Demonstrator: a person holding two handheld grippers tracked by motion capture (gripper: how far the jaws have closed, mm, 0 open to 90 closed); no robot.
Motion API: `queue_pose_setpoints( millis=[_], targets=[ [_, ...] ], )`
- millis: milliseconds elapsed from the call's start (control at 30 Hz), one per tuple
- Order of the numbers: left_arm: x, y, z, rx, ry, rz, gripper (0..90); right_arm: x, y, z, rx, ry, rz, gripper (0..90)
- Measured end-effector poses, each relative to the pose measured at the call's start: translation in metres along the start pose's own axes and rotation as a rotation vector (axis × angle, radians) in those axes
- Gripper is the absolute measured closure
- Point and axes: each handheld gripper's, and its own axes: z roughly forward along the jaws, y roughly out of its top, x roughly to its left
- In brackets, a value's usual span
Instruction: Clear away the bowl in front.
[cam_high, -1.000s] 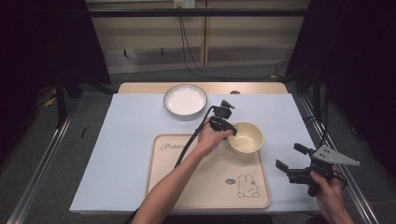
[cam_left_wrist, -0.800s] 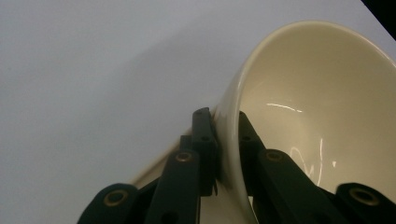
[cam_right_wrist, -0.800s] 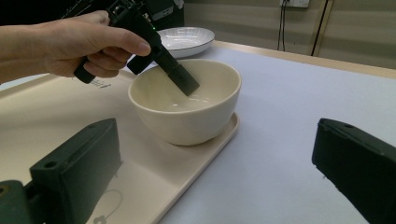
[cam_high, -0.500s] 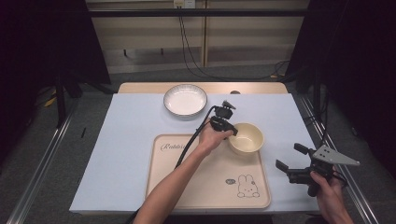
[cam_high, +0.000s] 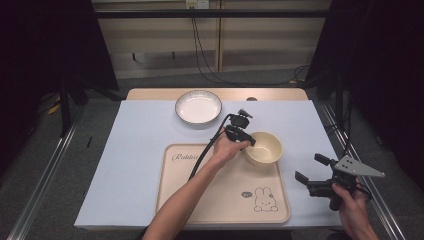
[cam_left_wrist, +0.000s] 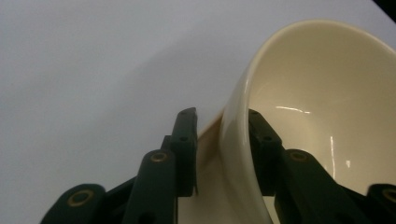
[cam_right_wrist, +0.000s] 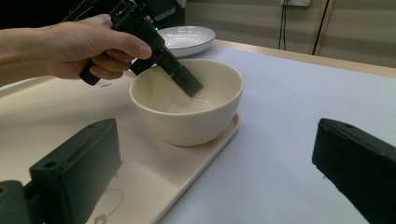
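A cream bowl (cam_high: 264, 148) (cam_right_wrist: 187, 107) sits flat on the far right corner of a beige tray (cam_high: 200, 200) (cam_right_wrist: 46, 121). My left gripper (cam_high: 250, 141) (cam_left_wrist: 220, 114) straddles the bowl's near-left rim. One finger (cam_right_wrist: 184, 80) reaches inside the bowl (cam_left_wrist: 317, 116) against the wall. The other finger (cam_left_wrist: 186, 140) stands outside with a thin gap to the wall, so the jaws are not clamped. My right gripper (cam_high: 310, 167) (cam_right_wrist: 210, 163) hangs wide open and holds nothing, low at the table's right front, pointing toward the bowl.
A white plate (cam_high: 198, 106) (cam_right_wrist: 187, 36) with a dark rim lies at the back centre. A pale sheet (cam_high: 130, 150) covers the table. The tray bears a rabbit drawing (cam_high: 265, 199) near its front right. Rails and dark floor flank the table.
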Motion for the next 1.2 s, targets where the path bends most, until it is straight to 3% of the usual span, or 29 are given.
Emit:
queue_pose_setpoints(
  millis=[67, 167, 367, 433, 600, 733, 867, 1000, 1100, 1200],
  targets=[
    [-0.002, 0.000, 0.000, -0.015, 0.034, 0.009, 60.5, 0.000, 0.000, 0.000, 0.000, 0.001, -0.001, 0.7],
    [-0.001, 0.000, -0.002, -0.018, 0.026, 0.004, 51.0, 0.000, 0.000, 0.000, -0.003, 0.001, 0.008, 0.6],
    [0.004, 0.002, -0.008, -0.042, 0.085, 0.006, 26.1, 0.000, 0.000, 0.000, 0.001, 0.000, 0.003, 0.6],
    [0.006, 0.003, -0.009, -0.059, 0.078, -0.002, 21.6, 0.000, 0.000, 0.000, 0.000, -0.004, 0.005, 0.6],
    [0.010, 0.000, -0.015, -0.094, 0.110, -0.040, 5.0, 0.000, 0.000, 0.000, 0.000, 0.004, 0.010, 0.6],
    [0.012, -0.004, -0.022, -0.120, 0.104, -0.028, 3.8, 0.000, 0.000, 0.000, 0.002, 0.001, 0.007, 0.6],
    [0.014, -0.009, -0.033, -0.160, 0.134, -0.012, 3.8, 0.000, 0.000, 0.000, 0.001, 0.005, 0.009, 0.6],
    [0.017, -0.015, -0.043, -0.214, 0.152, -0.025, 2.3, 0.001, 0.000, 0.000, -0.002, 0.000, 0.015, 0.6],
    [0.018, -0.021, -0.052, -0.246, 0.198, -0.011, 2.8, 0.000, 0.000, 0.000, -0.004, -0.006, 0.006, 0.6],
    [0.019, -0.026, -0.059, -0.288, 0.200, -0.018, 2.8, 0.000, 0.000, 0.000, -0.004, -0.006, 0.007, 0.6]
  ],
)
